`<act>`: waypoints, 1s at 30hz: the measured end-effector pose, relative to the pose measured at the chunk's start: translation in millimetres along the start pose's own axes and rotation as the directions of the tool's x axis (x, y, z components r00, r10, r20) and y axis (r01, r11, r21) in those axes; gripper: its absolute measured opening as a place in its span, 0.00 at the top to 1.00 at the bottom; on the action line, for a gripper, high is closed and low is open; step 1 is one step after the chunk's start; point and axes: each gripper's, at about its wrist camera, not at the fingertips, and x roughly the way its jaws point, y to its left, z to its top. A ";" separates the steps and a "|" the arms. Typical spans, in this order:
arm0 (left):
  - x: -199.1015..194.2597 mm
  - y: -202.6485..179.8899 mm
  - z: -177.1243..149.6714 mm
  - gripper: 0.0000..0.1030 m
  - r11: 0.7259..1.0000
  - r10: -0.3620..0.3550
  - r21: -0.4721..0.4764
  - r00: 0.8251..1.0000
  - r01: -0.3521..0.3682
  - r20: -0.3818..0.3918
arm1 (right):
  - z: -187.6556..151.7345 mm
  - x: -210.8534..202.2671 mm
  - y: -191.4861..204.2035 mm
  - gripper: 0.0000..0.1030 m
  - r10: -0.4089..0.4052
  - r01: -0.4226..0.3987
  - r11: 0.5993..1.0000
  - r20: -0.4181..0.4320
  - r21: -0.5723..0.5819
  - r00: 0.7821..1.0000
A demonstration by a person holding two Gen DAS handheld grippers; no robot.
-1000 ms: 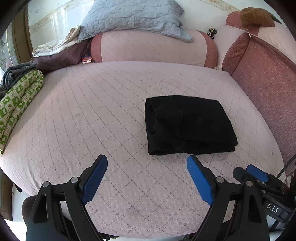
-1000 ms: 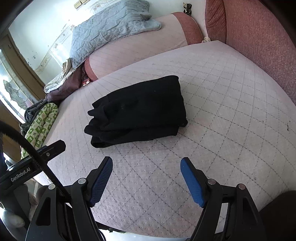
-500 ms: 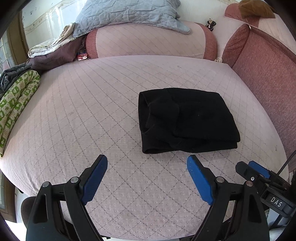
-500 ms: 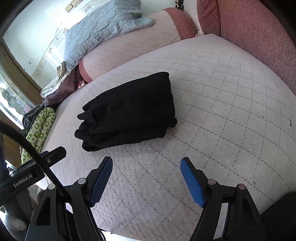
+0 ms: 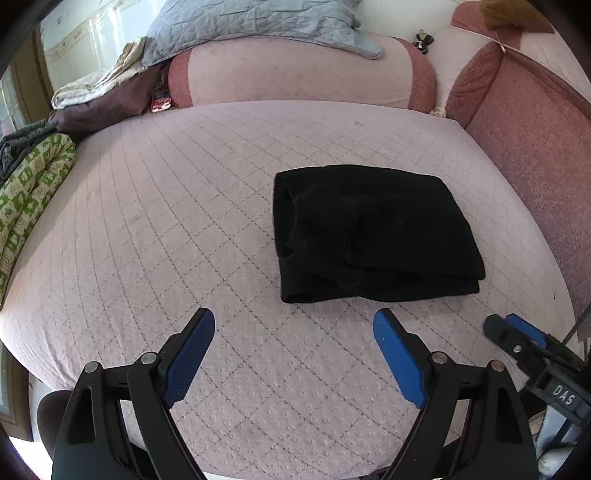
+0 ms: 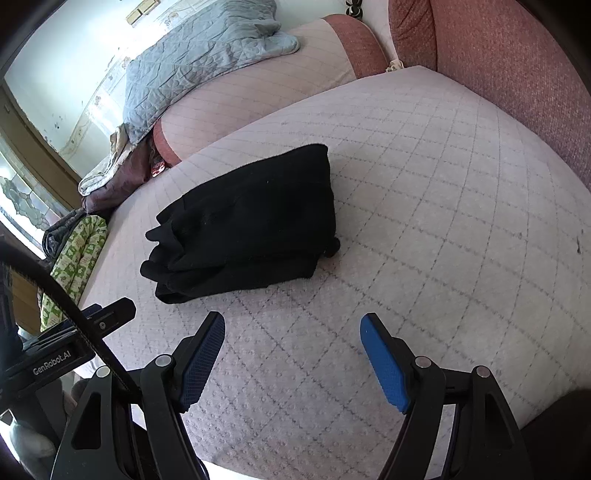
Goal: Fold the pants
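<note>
While the left gripper (image 5: 293,343) and right gripper (image 6: 291,343) hover spread wide and empty, folded black pants (image 5: 373,230) lie at 1 o'clock on the quilted bed (image 5: 147,221); a bolster (image 5: 295,79) sits at 12, nothing between

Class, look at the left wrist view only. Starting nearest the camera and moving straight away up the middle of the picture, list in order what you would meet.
left tongs → quilted pink bed cover → folded black pants → pink bolster → blue-grey quilted pillow
</note>
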 end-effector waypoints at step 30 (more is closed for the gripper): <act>151.3 43.3 83.6 0.01 0.773 -0.600 -0.331 0.794 0.542 -0.099 | 123.5 112.2 -60.1 0.13 0.311 -0.279 0.931 -0.108 0.236 0.944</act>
